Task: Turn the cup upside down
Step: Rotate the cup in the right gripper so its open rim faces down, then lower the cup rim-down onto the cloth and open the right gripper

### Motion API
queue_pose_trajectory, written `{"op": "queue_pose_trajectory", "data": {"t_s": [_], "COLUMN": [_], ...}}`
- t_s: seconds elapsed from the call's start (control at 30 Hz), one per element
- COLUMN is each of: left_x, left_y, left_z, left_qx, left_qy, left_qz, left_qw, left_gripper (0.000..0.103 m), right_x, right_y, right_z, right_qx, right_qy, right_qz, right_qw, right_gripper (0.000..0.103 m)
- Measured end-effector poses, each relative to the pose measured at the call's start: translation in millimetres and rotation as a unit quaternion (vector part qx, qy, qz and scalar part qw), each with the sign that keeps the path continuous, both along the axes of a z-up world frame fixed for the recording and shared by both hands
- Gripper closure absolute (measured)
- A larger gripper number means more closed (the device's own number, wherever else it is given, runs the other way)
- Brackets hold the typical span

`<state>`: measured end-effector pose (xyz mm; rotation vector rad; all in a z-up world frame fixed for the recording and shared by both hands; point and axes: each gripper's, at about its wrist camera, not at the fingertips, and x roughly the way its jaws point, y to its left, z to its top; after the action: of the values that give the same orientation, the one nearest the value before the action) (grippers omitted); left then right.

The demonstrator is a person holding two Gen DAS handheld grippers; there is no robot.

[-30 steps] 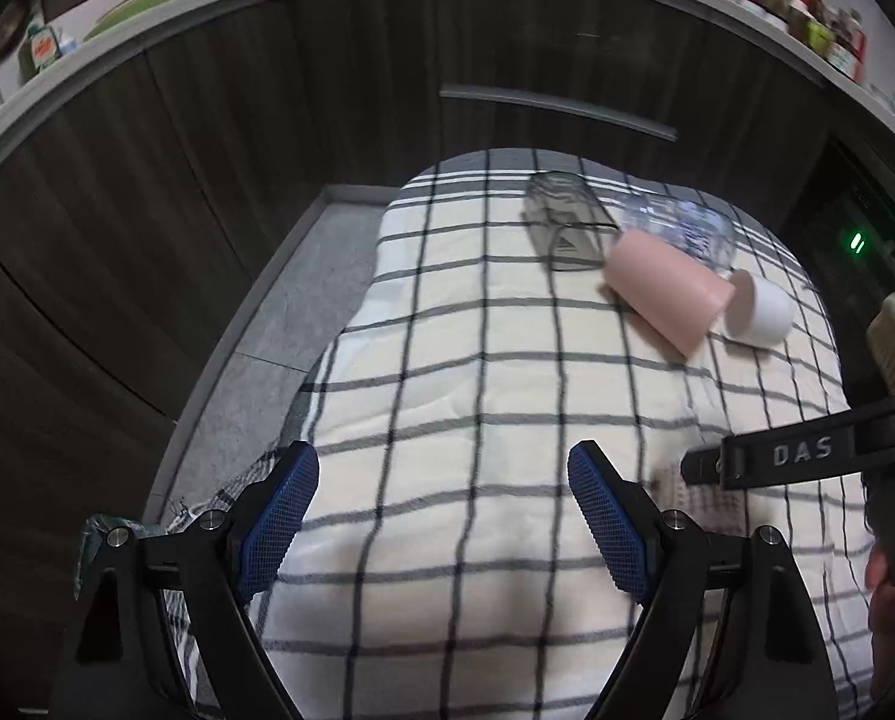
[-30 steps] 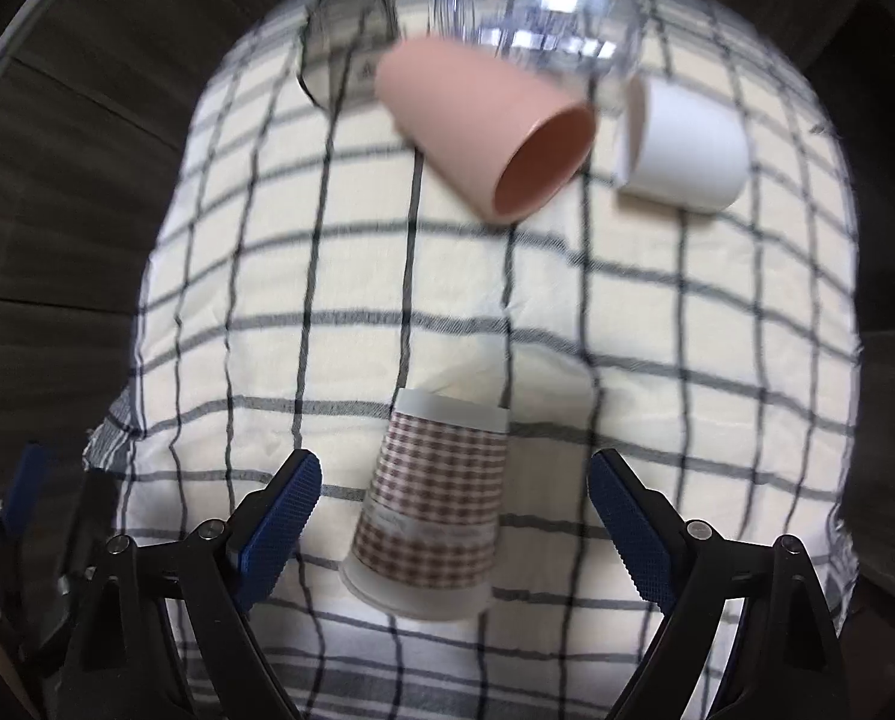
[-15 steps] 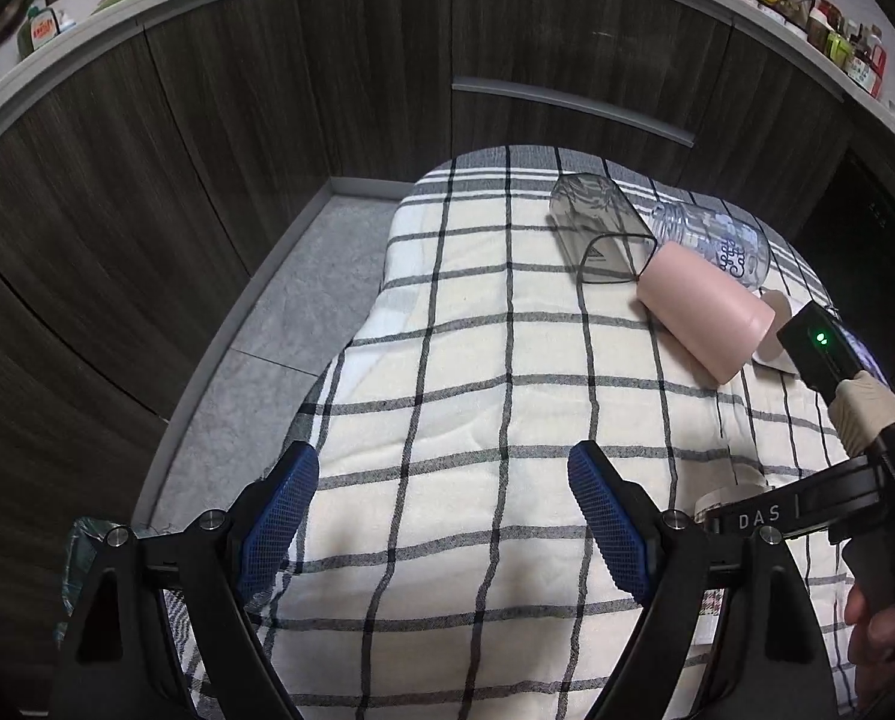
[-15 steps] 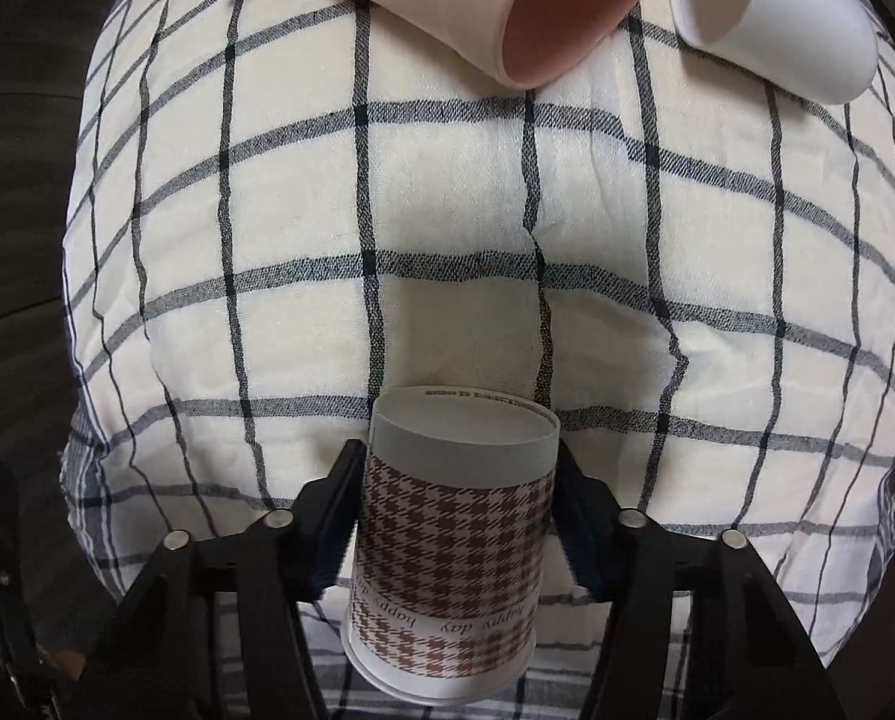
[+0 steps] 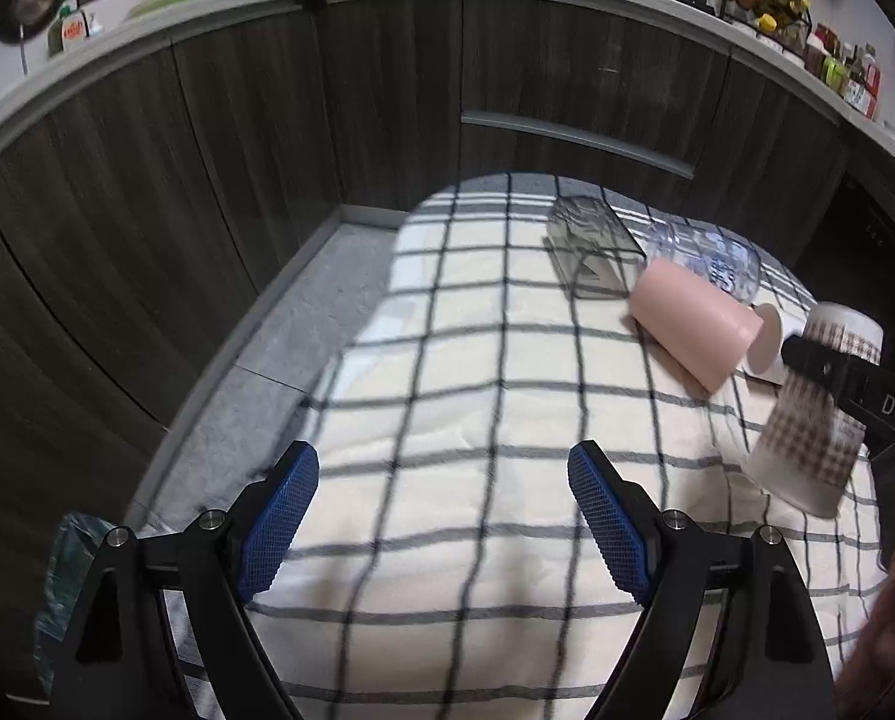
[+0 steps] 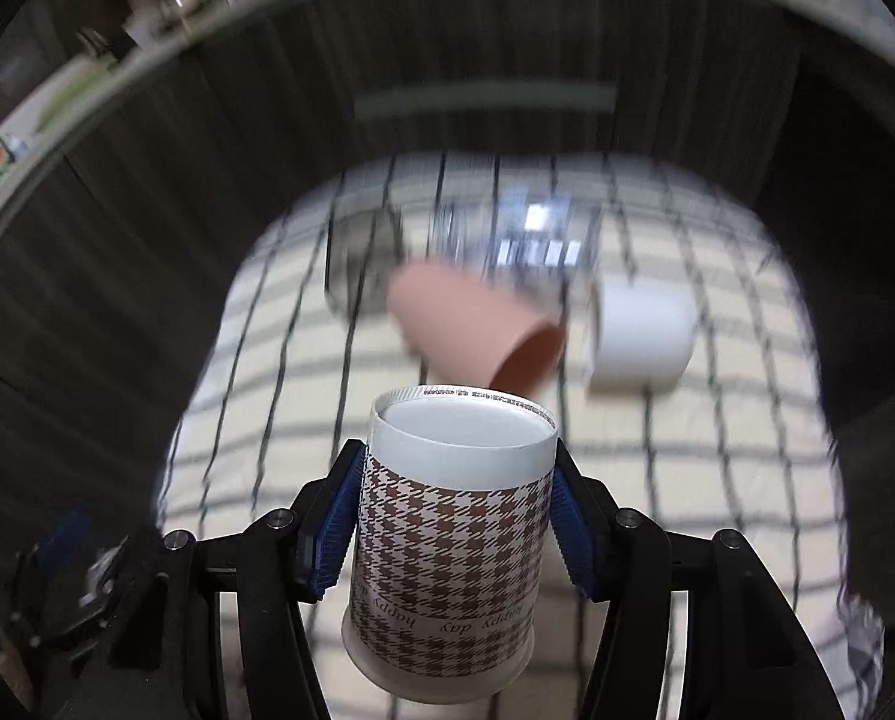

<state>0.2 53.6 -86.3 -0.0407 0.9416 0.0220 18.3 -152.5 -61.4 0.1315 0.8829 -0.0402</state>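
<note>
My right gripper [image 6: 456,516] is shut on a brown houndstooth paper cup [image 6: 447,546]. The cup is held above the checked cloth [image 6: 717,480] with its flat base towards the camera and its wide rim lowest, slightly tilted. It also shows at the right of the left wrist view [image 5: 813,414], gripped by the right gripper's black finger [image 5: 849,378]. My left gripper [image 5: 441,528] is open and empty over the near part of the cloth [image 5: 447,390].
A pink cup [image 5: 687,324], a white cup [image 6: 639,336], a clear plastic cup [image 5: 717,258] and a clear glass [image 5: 591,240] lie on their sides at the far end. Dark cabinets [image 5: 327,120] stand behind, with grey floor [image 5: 267,360] to the left.
My right gripper closed on the houndstooth cup, lifted it off the cloth and tilted up towards the cabinets. The left gripper stayed open and shifted little.
</note>
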Motion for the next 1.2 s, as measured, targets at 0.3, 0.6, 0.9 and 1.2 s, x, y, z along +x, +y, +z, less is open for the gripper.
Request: {"op": "queue_pose_trajectory", "data": {"t_s": [0.3,0.6,0.9,1.2], "left_x": [-10.1,-7.3,-12.4,-20.9], "left_y": [-14.0,-3.7,-4.5,-5.1], "left_z": [-17.2,-21.0,-18.8,4.2], "left_qx": [0.008,-0.01,-0.002,0.009], "left_qy": [-0.006,0.015,0.018,0.009], "left_qz": [-0.014,-0.004,-0.011,-0.007], "left_qw": [0.9999,0.9998,0.9998,0.9999], "left_gripper": [0.018,0.017,0.017,0.017], "right_x": [-9.6,-12.6,-29.1,-42.5], "right_y": [10.7,22.6,20.8,12.7], "right_z": [-38.6,-54.5,-60.8,-30.9], "right_qx": [-0.042,-0.06,-0.047,-0.03], "right_qy": [-0.066,0.005,0.035,0.019], "right_qz": [-0.022,-0.01,-0.01,-0.013], "right_qw": [0.997,0.998,0.998,0.999], "right_gripper": [0.045,0.045,0.044,0.022]}}
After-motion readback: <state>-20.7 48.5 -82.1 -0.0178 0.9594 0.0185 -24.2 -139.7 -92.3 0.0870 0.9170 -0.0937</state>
